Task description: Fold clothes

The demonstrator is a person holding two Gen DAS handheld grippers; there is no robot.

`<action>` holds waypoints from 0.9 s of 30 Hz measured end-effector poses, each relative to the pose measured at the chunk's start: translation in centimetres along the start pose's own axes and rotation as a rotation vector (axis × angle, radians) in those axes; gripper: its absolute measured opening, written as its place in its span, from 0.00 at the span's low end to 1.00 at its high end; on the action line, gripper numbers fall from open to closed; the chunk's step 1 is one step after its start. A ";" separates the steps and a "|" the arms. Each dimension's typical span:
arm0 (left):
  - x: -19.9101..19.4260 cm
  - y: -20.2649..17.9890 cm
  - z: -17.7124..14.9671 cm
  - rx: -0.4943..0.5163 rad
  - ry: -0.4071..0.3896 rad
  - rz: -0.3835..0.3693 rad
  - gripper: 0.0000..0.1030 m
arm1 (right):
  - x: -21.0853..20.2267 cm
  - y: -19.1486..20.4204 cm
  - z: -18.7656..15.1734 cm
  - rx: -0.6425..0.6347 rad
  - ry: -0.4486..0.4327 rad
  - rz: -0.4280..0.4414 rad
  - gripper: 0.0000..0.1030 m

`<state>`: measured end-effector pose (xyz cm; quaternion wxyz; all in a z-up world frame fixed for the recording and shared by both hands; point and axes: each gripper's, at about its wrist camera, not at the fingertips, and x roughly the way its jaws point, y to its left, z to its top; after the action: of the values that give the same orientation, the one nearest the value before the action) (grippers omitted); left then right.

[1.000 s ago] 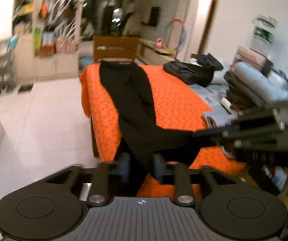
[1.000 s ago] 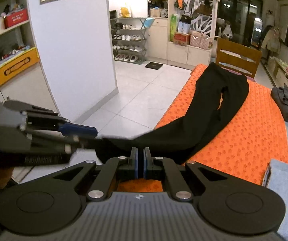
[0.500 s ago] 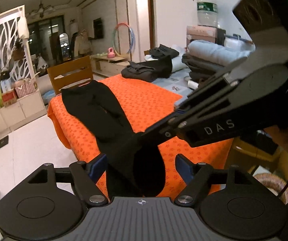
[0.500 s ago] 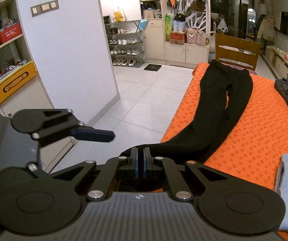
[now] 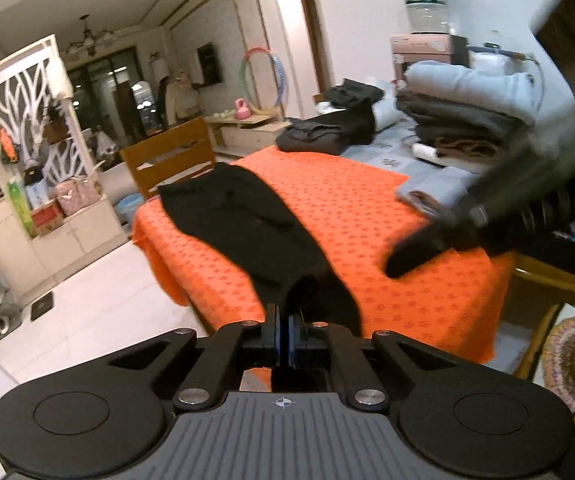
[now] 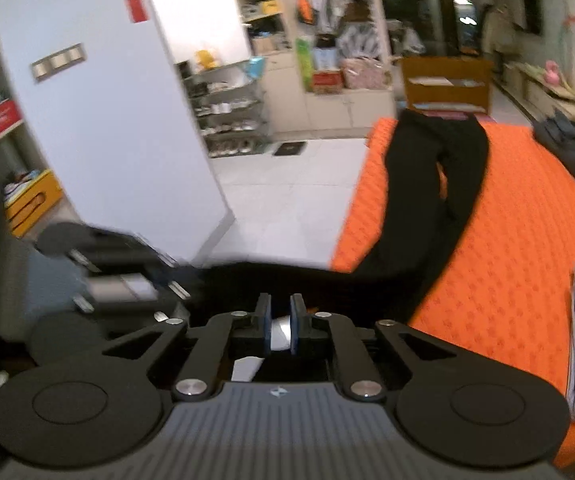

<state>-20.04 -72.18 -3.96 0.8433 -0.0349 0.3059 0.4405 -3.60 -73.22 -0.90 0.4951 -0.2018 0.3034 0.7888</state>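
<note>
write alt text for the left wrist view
The left gripper, fingers nearly shut, pinches the near end of long black trousers laid along an orange dotted bedspread. The blurred right gripper hovers over the bedspread at right.

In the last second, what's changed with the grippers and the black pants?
The left gripper opened half a second ago and has now shut on the black pants' near end. The right gripper, pinched shut before, now stands slightly open with no cloth between its fingers. The pants stay stretched along the orange bedspread.
</note>
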 end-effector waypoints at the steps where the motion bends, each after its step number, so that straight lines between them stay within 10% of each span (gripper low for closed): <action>1: 0.0 0.5 0.0 -0.005 0.002 0.009 0.06 | 0.8 -0.6 -0.7 0.025 0.025 -0.022 0.13; 9: -0.5 2.3 0.6 -0.034 -0.011 0.066 0.06 | 8.3 -3.6 -5.5 0.191 0.165 -0.150 0.32; 27: -0.6 5.3 0.2 -0.081 0.005 0.101 0.06 | 13.7 -0.4 -10.2 0.405 0.335 0.040 0.32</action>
<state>-24.27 -69.30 -2.39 0.8172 -0.0547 0.2915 0.4942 -8.89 -70.95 -17.01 0.4526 -0.2203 0.5368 0.6771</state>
